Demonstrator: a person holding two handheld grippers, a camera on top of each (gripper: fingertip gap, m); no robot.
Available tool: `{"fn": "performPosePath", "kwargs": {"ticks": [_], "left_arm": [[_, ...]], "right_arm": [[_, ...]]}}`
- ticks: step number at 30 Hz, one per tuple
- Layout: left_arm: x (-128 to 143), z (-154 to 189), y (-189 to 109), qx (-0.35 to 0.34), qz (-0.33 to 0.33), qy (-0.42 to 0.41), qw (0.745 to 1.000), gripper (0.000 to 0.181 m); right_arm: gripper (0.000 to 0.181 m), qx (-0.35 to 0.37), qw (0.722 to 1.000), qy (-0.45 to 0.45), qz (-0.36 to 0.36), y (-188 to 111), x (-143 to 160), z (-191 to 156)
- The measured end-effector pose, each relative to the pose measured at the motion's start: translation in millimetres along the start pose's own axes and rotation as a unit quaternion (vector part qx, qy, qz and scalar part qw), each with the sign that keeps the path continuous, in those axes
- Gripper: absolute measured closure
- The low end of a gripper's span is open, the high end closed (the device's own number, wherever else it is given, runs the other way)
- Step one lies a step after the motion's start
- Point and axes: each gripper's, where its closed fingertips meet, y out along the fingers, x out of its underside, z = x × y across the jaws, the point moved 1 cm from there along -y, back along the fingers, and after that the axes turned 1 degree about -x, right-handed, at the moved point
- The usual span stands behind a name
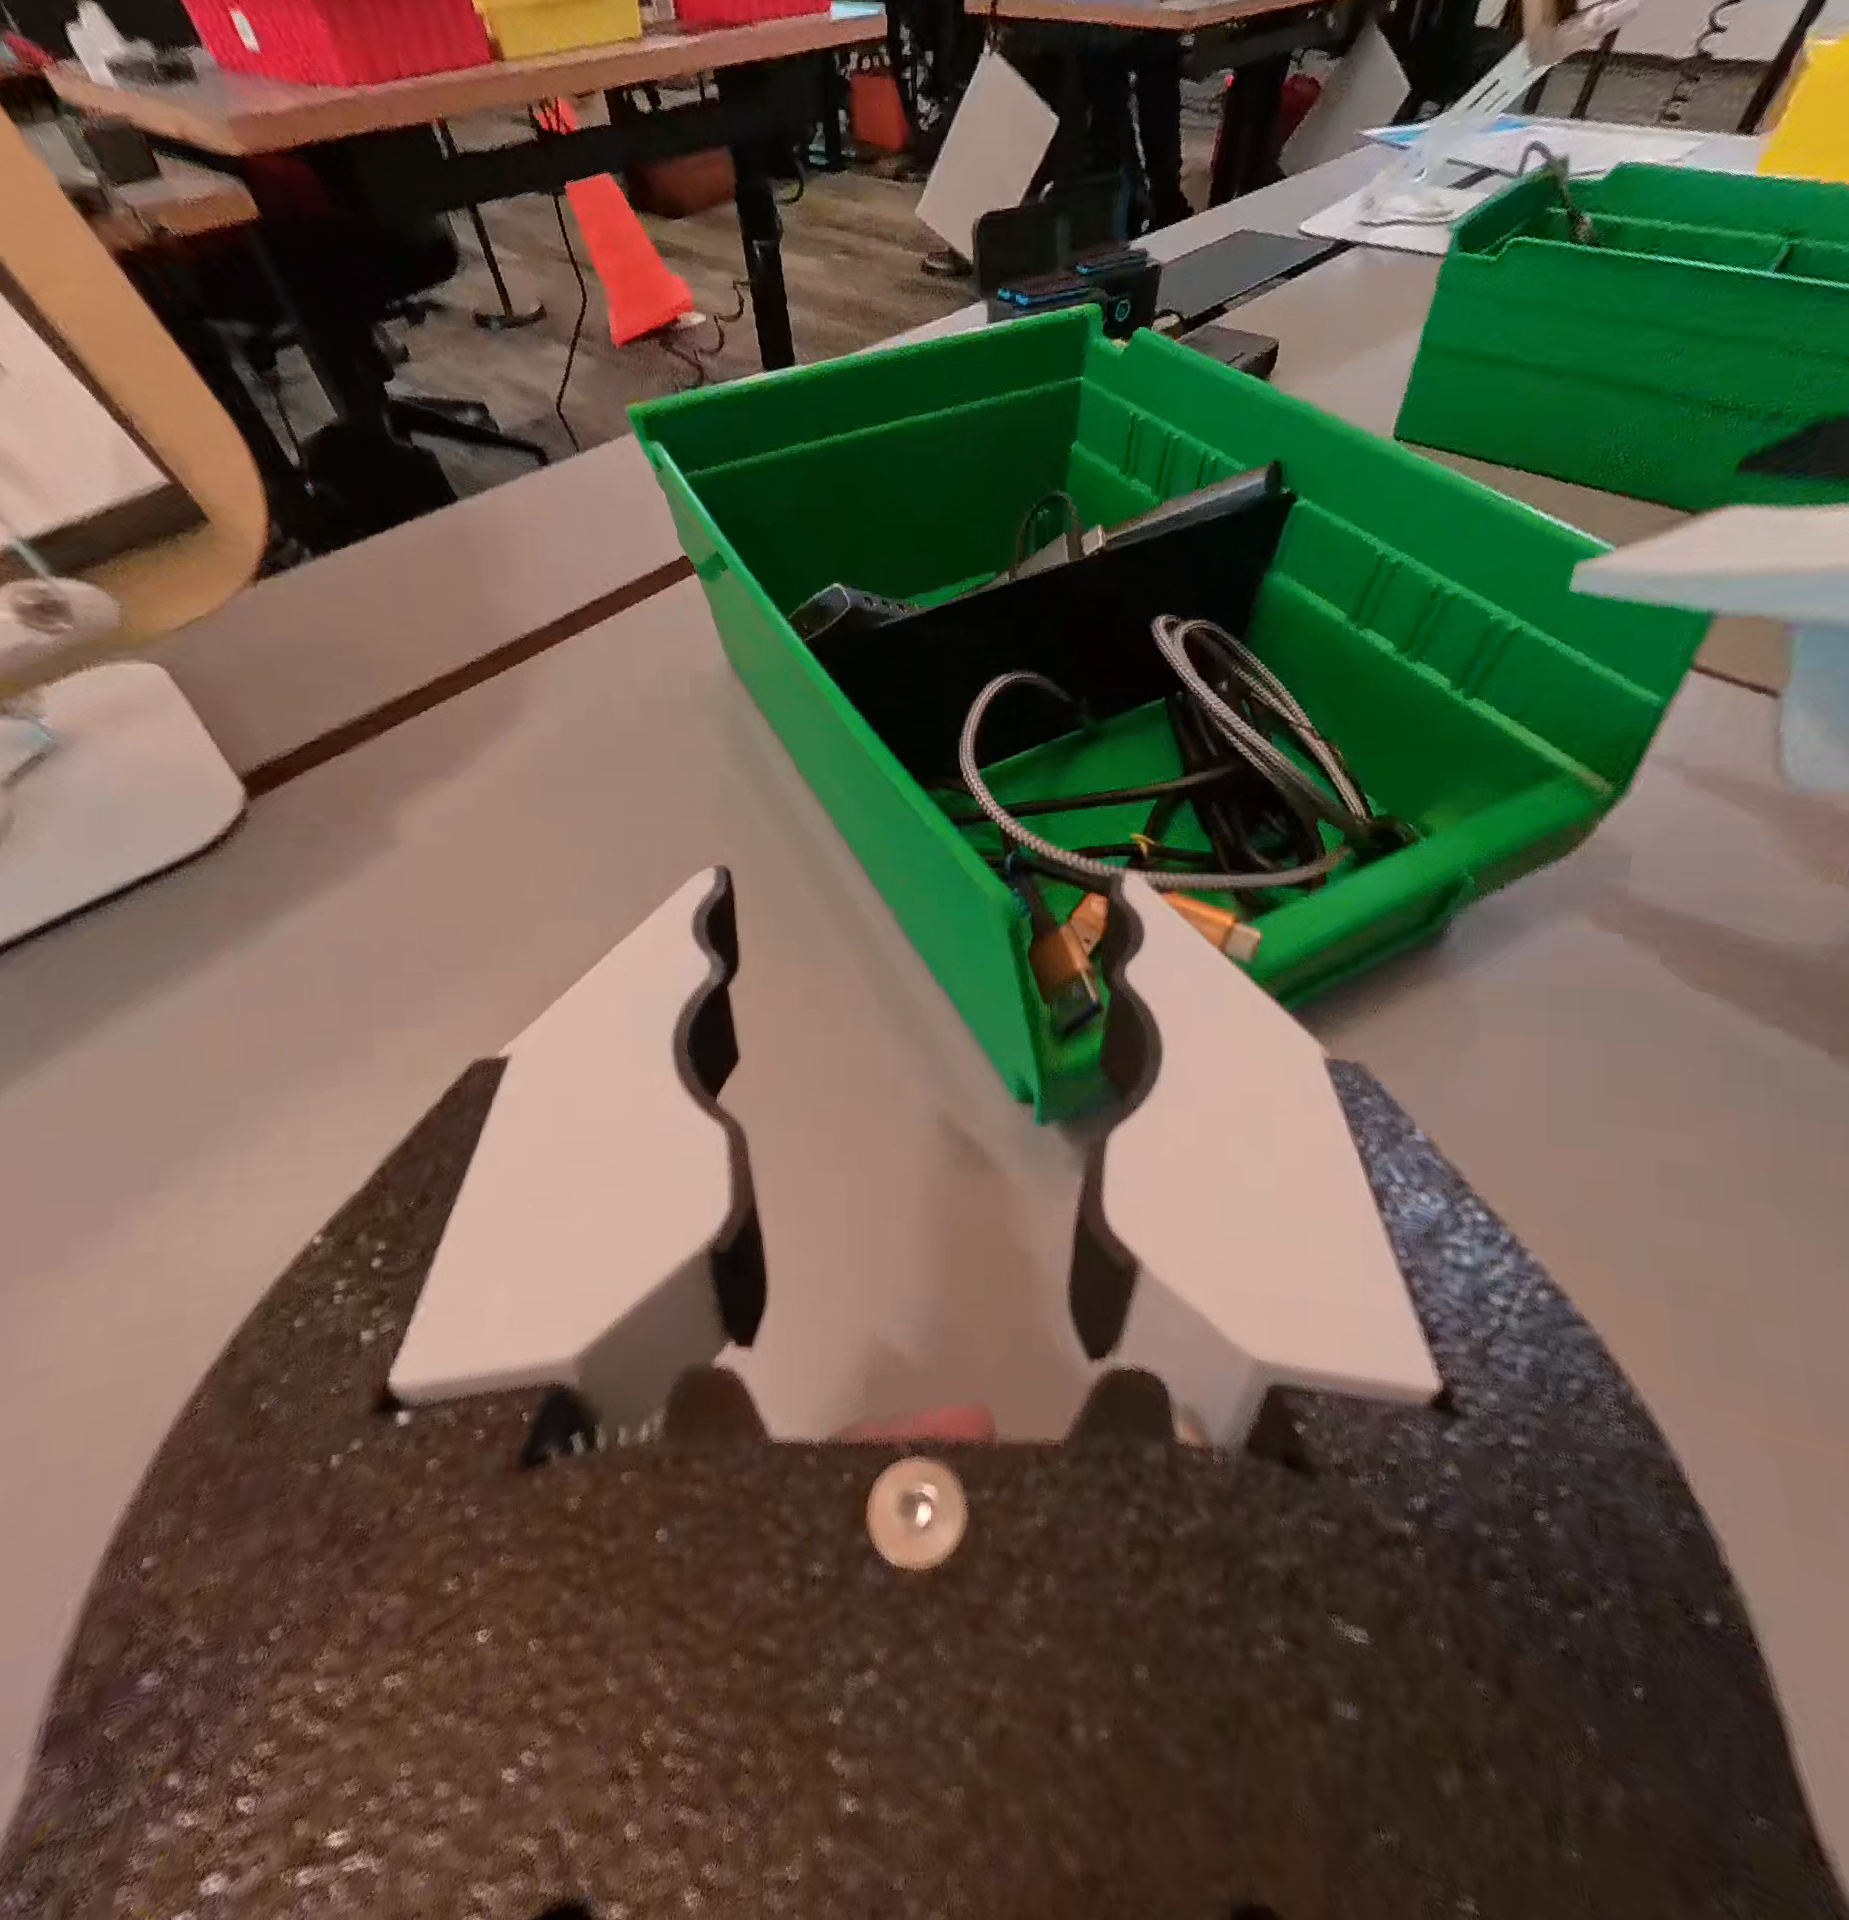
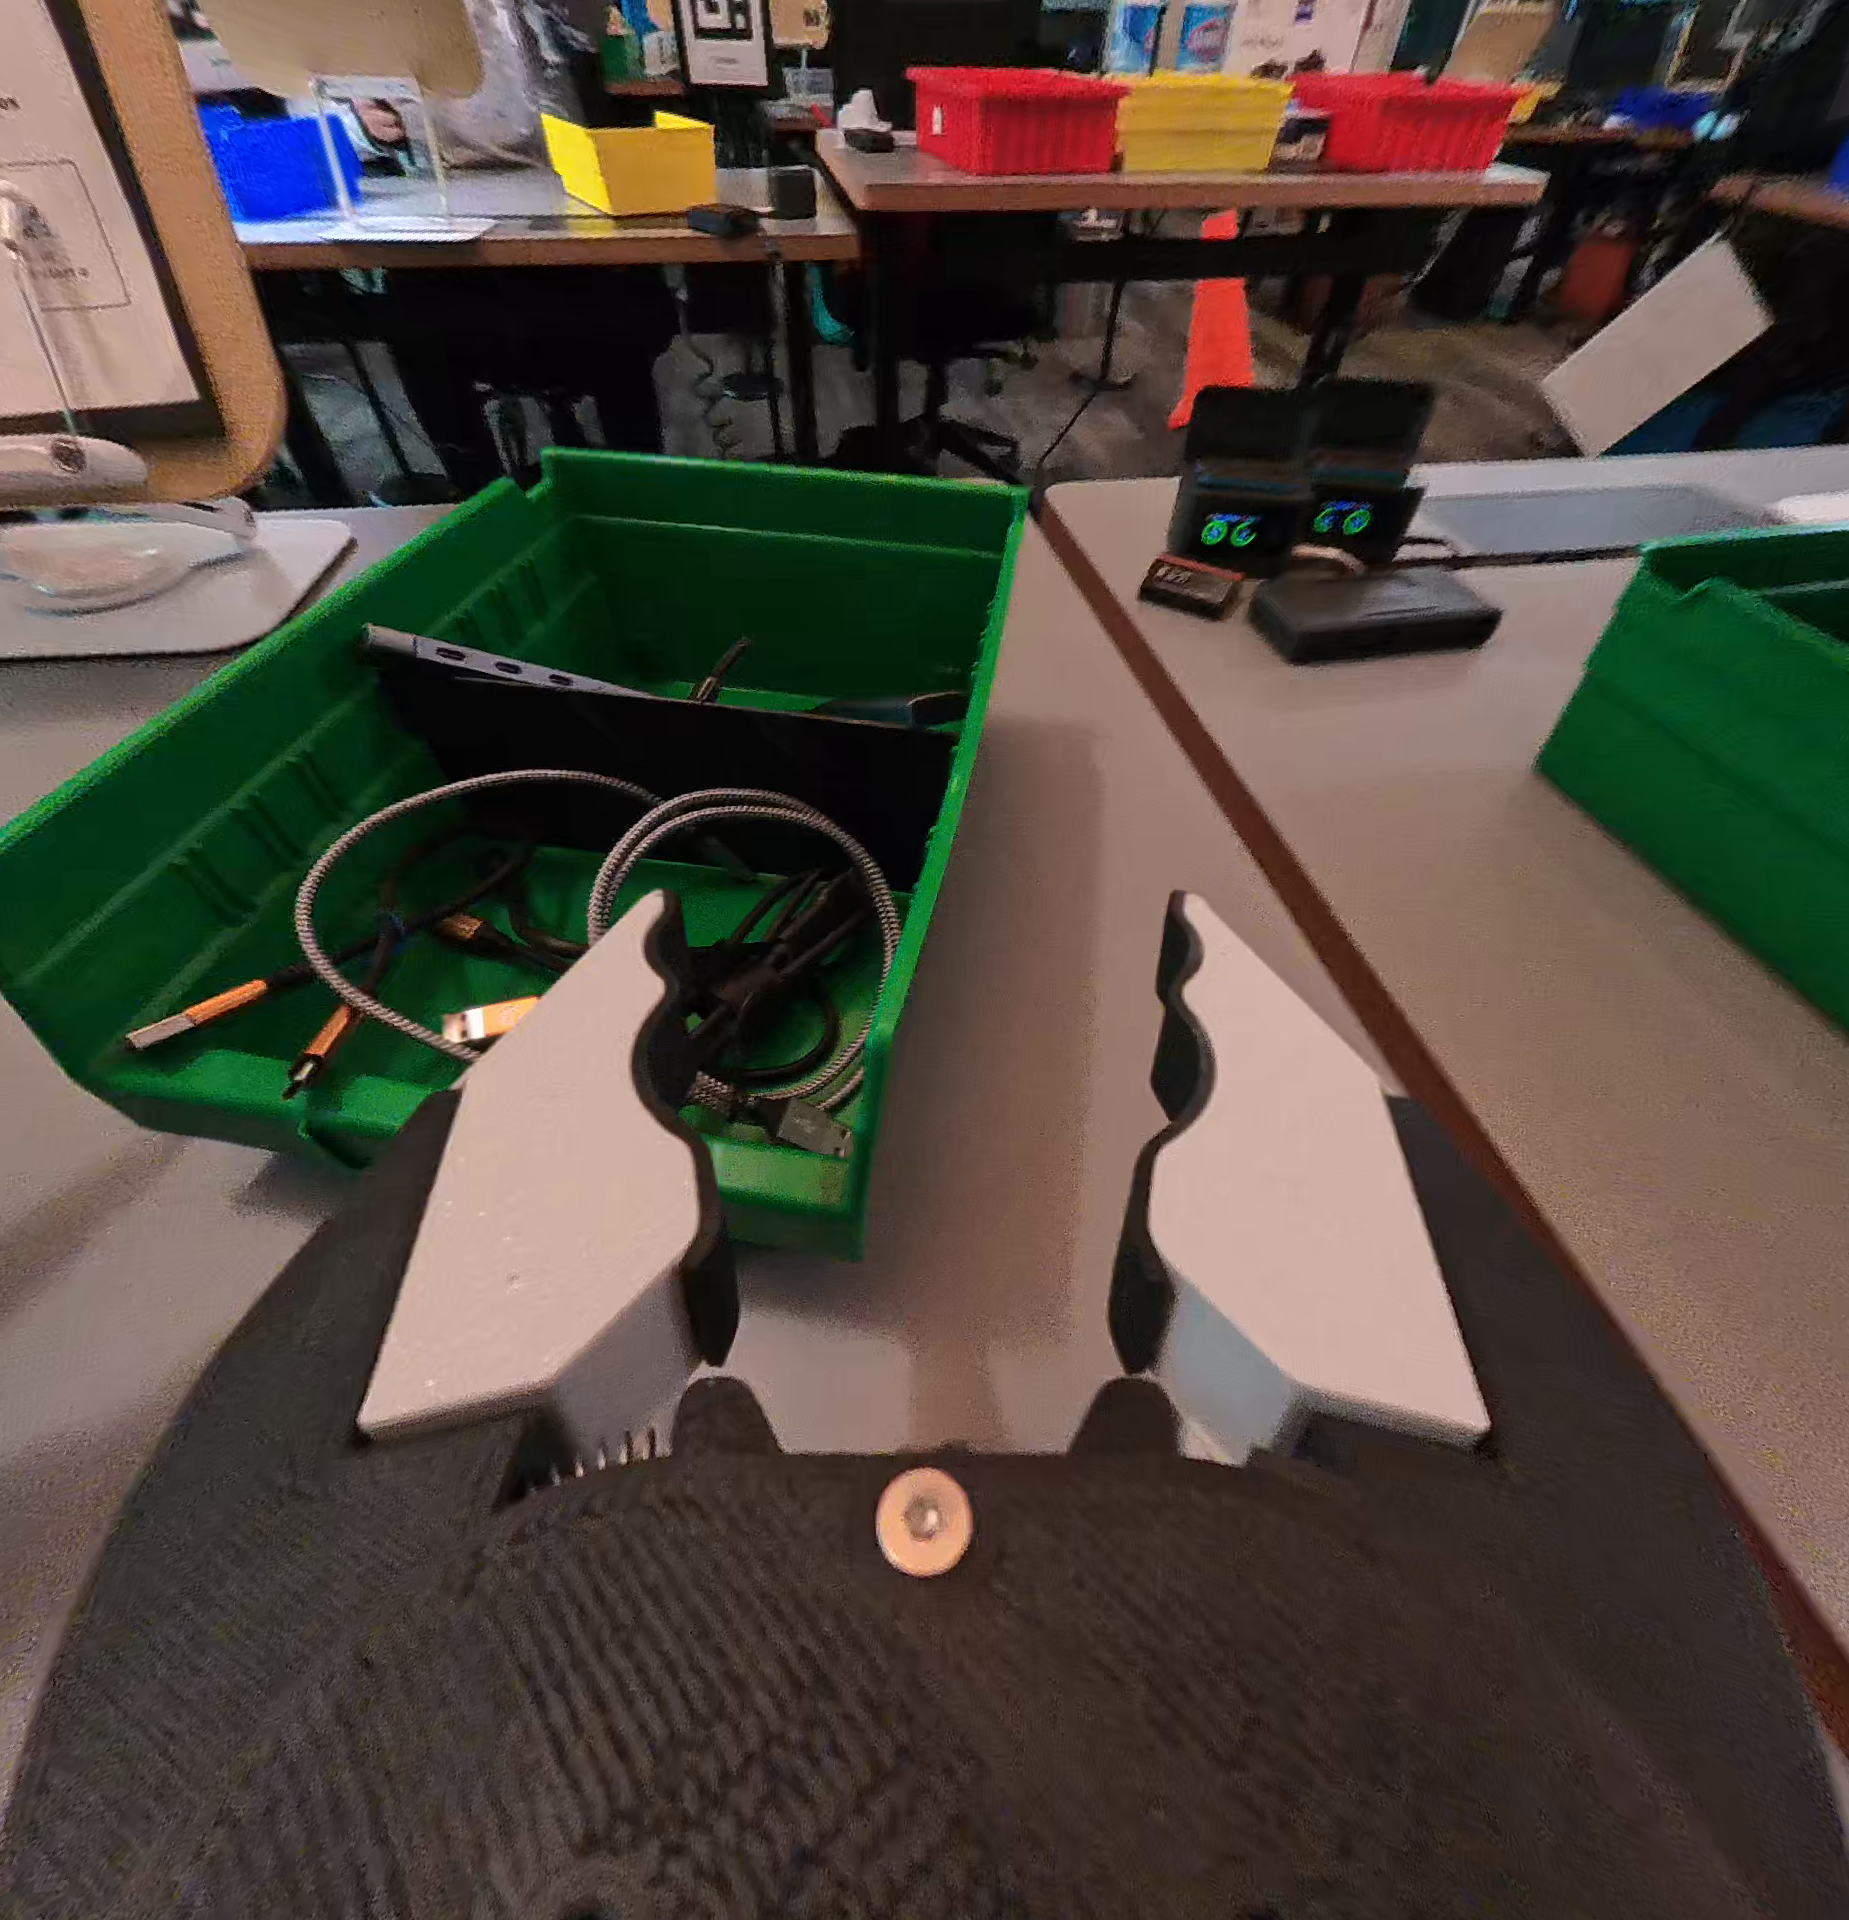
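Observation:
A green bin (image 1: 847, 748) stands on the grey table (image 1: 484, 831). It holds a tangle of braided and black cables (image 1: 1211, 790) with orange-tipped plugs, and a black divider (image 1: 1055, 634). My left gripper (image 1: 925, 888) is open and empty, just short of the bin's near left corner. In the right wrist view the same bin (image 2: 172, 831) lies ahead to the left, with the cables (image 2: 691, 894) inside. My right gripper (image 2: 920, 914) is open and empty, astride the bin's right wall near its front corner. The right gripper also shows in the left wrist view (image 1: 1782, 561), blurred, at the right edge.
A second green bin (image 1: 1647, 343) stands at the far right, also in the right wrist view (image 2: 1730, 769). Black chargers with lit screens (image 2: 1294, 499) sit past the table seam (image 2: 1263, 831). A white stand base (image 1: 68, 810) lies left. Tables with red and yellow bins (image 2: 1200, 120) stand behind.

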Motion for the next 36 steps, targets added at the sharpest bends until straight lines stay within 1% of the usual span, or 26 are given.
{"fn": "performPosePath", "kwargs": {"ticks": [2, 3, 4, 6, 7, 8, 10, 12, 14, 16, 19, 23, 25, 27, 29, 31, 32, 33, 34, 35, 36], "left_arm": [[2.3, 4.6, 17.0, 0.005, -0.009, -0.017, 1.000, 0.124], [4.0, 6.8, 23.4, 0.008, -0.011, -0.018, 1.000, 0.135], [6.9, 6.4, 28.4, 0.004, -0.015, -0.010, 1.000, 0.148], [10.8, 7.5, 33.2, 0.008, -0.017, 0.026, 0.999, 0.164], [10.6, 4.8, 33.0, -0.003, -0.010, 0.041, 0.999, 0.166], [11.2, 3.0, 31.8, -0.011, -0.007, 0.054, 0.998, 0.167], [13.9, -1.2, 24.8, -0.027, -0.007, 0.061, 0.998, 0.168], [19.3, -7.5, 10.8, -0.039, -0.003, 0.056, 0.998, 0.167], [27.9, -16.6, -12.0, -0.052, 0.008, 0.052, 0.997, 0.166], [39.0, -30.6, -41.3, -0.070, 0.013, 0.054, 0.996, 0.166], [59.3, -60.6, -93.4, -0.103, 0.014, 0.043, 0.994, 0.166], [88.4, -109.5, -166.9, -0.157, 0.003, 0.031, 0.987, 0.167], [101.8, -134.0, -200.9, -0.177, 0.003, 0.008, 0.984, 0.168], [113.3, -156.2, -229.3, -0.201, 0.009, -0.013, 0.979, 0.171], [121.1, -174.2, -248.6, -0.220, 0.015, -0.025, 0.975, 0.172], [125.8, -184.8, -260.4, -0.214, 0.020, -0.033, 0.976, 0.171], [127.6, -186.3, -264.4, -0.202, 0.020, -0.042, 0.978, 0.170], [128.0, -185.6, -268.5, -0.186, 0.021, -0.053, 0.981, 0.168], [124.5, -184.7, -274.9, -0.174, 0.033, -0.063, 0.982, 0.166], [116.0, -186.0, -283.6, -0.168, 0.055, -0.072, 0.982, 0.162], [104.2, -186.2, -294.0, -0.156, 0.072, -0.074, 0.982, 0.162]], "right_arm": [[0.104, -0.014, 1.000, 0.006, -0.013, 9.3, 10.5, -5.3], [0.110, -0.013, 1.000, 0.001, -0.023, 14.2, 16.4, -6.8], [0.121, -0.005, 1.000, -0.006, -0.029, 18.8, 20.9, -6.3], [0.158, 0.000, 0.999, -0.028, -0.027, 26.8, 25.9, -9.7], [0.170, 0.017, 0.999, -0.035, -0.021, 29.6, 26.7, -7.3], [0.174, 0.022, 0.999, -0.043, -0.015, 30.7, 26.4, -7.8], [0.175, 0.015, 0.999, -0.026, -0.027, 31.0, 26.9, -13.1], [0.176, 0.004, 0.999, -0.019, -0.032, 30.1, 26.6, -23.8], [0.177, -0.011, 0.999, -0.022, -0.041, 28.3, 28.3, -40.3], [0.176, -0.044, 0.998, -0.025, -0.047, 22.8, 29.8, -67.5], [0.175, -0.092, 0.992, -0.059, -0.057, 12.6, 33.5, -123.3], [0.174, -0.138, 0.982, -0.116, -0.057, -4.7, 39.5, -212.0], [0.173, -0.160, 0.976, -0.139, -0.047, -15.2, 42.4, -256.1], [0.171, -0.180, 0.973, -0.139, -0.037, -28.0, 45.8, -296.6], [0.172, -0.171, 0.975, -0.140, -0.013, -36.1, 48.3, -327.9], [0.167, -0.157, 0.971, -0.180, 0.006, -37.2, 49.8, -350.2], [0.161, -0.160, 0.966, -0.201, 0.005, -37.8, 50.8, -358.4], [0.149, -0.173, 0.962, -0.212, -0.004, -40.4, 51.7, -365.6], [0.143, -0.186, 0.959, -0.213, -0.022, -43.9, 52.7, -370.2], [0.143, -0.190, 0.959, -0.207, -0.044, -47.3, 53.2, -372.5], [0.141, -0.193, 0.958, -0.201, -0.066, -51.4, 53.5, -376.1]]}}
